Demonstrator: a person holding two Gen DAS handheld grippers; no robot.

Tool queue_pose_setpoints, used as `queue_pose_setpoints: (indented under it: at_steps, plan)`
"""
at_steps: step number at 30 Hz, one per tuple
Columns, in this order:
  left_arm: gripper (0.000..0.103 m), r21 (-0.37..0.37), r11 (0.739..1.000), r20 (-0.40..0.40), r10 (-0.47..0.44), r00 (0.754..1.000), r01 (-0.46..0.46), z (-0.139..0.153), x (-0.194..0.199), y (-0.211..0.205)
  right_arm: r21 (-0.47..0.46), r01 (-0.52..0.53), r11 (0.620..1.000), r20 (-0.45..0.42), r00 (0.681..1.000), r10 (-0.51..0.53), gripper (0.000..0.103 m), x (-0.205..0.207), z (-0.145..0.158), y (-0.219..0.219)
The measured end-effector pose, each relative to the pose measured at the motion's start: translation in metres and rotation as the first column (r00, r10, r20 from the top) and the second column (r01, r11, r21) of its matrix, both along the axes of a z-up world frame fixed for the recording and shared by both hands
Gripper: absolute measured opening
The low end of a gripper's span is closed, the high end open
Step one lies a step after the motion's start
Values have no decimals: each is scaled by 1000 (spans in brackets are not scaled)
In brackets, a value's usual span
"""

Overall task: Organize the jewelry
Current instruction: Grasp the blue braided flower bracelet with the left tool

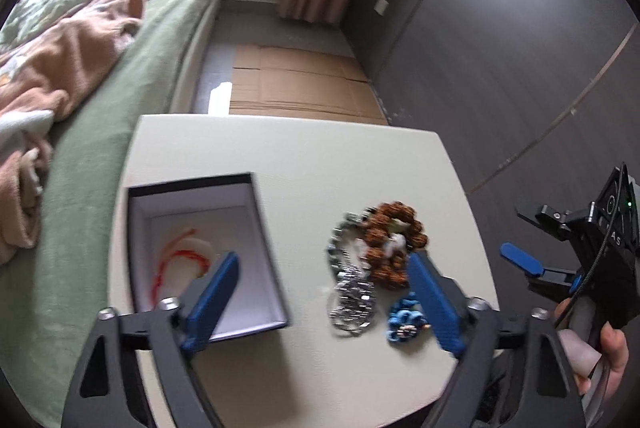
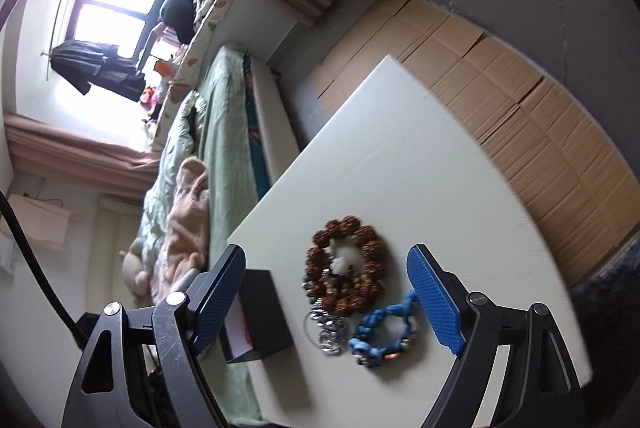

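A black box with a white lining (image 1: 202, 252) stands open on the cream table (image 1: 304, 163), with a red string bracelet (image 1: 180, 260) inside. Beside it lie a brown bead bracelet (image 1: 394, 244), a silver metal watch (image 1: 352, 292) and a blue braided bracelet (image 1: 404, 324). My left gripper (image 1: 324, 268) is open and empty above the table, between the box and the pile. My right gripper (image 2: 326, 260) is open and empty, hovering above the brown bead bracelet (image 2: 346, 264), the blue bracelet (image 2: 384, 332) and the watch (image 2: 330, 332). The box (image 2: 260, 312) shows at its left.
A bed with a green sheet (image 1: 120, 99) and pink and pale blankets runs along the table's left side. Flattened cardboard (image 1: 296, 83) covers the floor beyond the table. A dark wall (image 1: 500, 47) stands to the right. The right gripper's body (image 1: 592, 260) is at the table's right edge.
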State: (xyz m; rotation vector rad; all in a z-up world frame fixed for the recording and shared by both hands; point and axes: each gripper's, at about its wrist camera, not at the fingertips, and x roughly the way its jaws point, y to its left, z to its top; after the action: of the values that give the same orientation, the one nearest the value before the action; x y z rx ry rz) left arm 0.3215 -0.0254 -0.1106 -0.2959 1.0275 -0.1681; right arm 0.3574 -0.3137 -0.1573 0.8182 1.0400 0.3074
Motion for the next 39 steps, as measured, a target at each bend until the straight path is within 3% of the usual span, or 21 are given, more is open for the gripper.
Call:
queue_pose_setpoints:
  at_steps: [5, 8, 13, 19, 28, 38, 39]
  plan:
    - [62, 4, 998, -20, -57, 998, 58, -9, 6, -27, -17, 17, 1000, -43, 999, -17, 61, -7, -11, -10]
    - [53, -12, 995, -51, -100, 994, 100, -21, 7, -44, -18, 18, 1000, -84, 996, -19, 53, -9, -24, -18]
    - [52, -44, 988, -96, -152, 984, 148, -42, 4, -69, -11, 47, 999, -95, 994, -48, 53, -14, -30, -36]
    - [52, -31, 980, -134, -197, 971, 194, -60, 3, -96, -10, 51, 999, -95, 994, -52, 53, -14, -29, -40]
    - [52, 10, 983, -189, -180, 965, 186, -85, 1, -105, -3, 51, 999, -102, 993, -51, 53, -15, -31, -40]
    - [51, 129, 957, -138, -241, 961, 259, -85, -17, -125, -8, 38, 999, -92, 995, -38, 53, -14, -25, -30]
    - [36, 129, 957, -131, -244, 961, 260, -85, -19, -124, -8, 40, 999, -92, 995, -40, 53, -14, -25, -30]
